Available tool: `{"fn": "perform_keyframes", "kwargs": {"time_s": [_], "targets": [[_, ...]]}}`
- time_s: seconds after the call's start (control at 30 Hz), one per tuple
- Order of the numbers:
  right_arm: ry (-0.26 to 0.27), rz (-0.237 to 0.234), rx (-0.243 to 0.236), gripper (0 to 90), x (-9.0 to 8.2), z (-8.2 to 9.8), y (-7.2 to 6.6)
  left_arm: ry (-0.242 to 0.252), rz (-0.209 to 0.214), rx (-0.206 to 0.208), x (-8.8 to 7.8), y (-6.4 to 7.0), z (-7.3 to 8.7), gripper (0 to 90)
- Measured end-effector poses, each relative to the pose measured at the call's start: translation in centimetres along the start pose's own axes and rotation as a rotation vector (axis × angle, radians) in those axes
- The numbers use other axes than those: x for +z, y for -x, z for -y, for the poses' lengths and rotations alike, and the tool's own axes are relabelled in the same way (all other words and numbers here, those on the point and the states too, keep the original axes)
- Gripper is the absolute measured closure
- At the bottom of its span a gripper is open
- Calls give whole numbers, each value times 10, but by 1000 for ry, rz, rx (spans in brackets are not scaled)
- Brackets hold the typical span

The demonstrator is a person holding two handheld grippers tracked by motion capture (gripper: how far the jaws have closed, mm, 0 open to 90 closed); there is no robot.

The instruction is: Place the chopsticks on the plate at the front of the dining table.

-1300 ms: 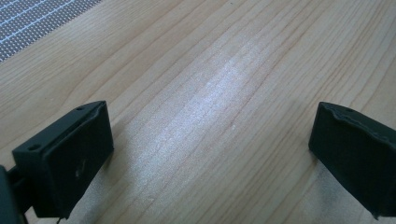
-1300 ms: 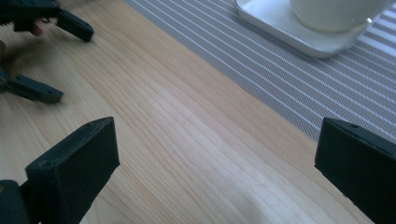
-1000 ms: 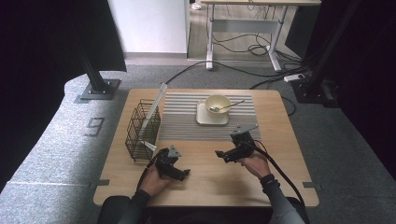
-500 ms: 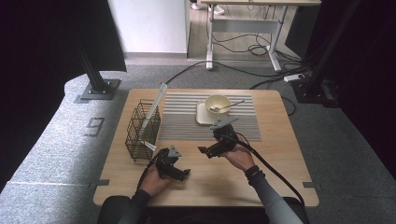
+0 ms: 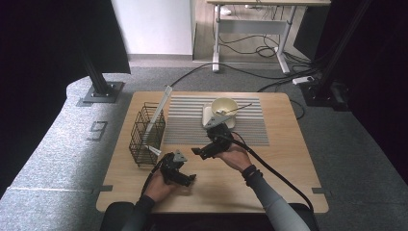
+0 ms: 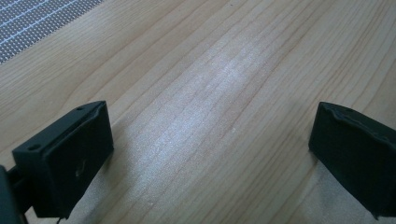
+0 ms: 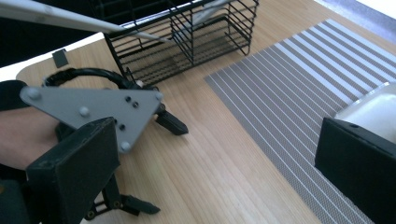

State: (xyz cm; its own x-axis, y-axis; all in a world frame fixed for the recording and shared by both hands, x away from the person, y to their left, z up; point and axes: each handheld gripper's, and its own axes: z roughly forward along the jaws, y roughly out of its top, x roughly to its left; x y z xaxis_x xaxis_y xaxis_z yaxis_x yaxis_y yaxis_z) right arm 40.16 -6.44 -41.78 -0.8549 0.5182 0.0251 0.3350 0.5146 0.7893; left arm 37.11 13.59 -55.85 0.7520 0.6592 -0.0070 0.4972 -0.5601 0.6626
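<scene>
My left gripper (image 5: 188,179) rests low over the bare wood near the table's front, and its jaws stand wide apart with nothing between them (image 6: 210,154). My right gripper (image 5: 198,153) hovers just right of and beyond it, at the front edge of the striped grey mat (image 5: 187,122), pointing left. It is open and empty (image 7: 224,168), and it looks at the left gripper (image 7: 107,116) and the black wire basket (image 7: 187,37). A cream bowl (image 5: 224,106) holding a spoon (image 5: 239,108) sits on a white plate (image 5: 208,116) behind the right hand.
The wire basket (image 5: 146,132) stands at the table's left with a long pale flat utensil (image 5: 159,108) leaning out of it. The white plate (image 7: 369,109) shows just past the right jaw. Cables trail from both grippers toward the front edge.
My right gripper has moved left from the table's right half to the middle and turned to face the left gripper. The left gripper has stayed in place.
</scene>
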Motion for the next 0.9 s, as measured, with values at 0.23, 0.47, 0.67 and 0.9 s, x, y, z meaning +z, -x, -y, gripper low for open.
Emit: {"fn": "perform_keyframes", "kwargs": {"time_s": [0.23, 0.47, 0.67, 0.9], "targets": [[-6, -31, -27, 0, 10, -17, -12, -1, 1, 0, 0, 0, 0, 0], [-13, -62, -45, 0, 21, -31, -25, -1, 1, 0, 0, 0, 0, 0], [-22, -86, -64, 0, 33, -41, -37, 4, 0, -1, 1, 0, 0, 0], [-44, -93, -87, 18, 48, -47, -47, 4, -1, -1, 1, 0, 0, 0]]}}
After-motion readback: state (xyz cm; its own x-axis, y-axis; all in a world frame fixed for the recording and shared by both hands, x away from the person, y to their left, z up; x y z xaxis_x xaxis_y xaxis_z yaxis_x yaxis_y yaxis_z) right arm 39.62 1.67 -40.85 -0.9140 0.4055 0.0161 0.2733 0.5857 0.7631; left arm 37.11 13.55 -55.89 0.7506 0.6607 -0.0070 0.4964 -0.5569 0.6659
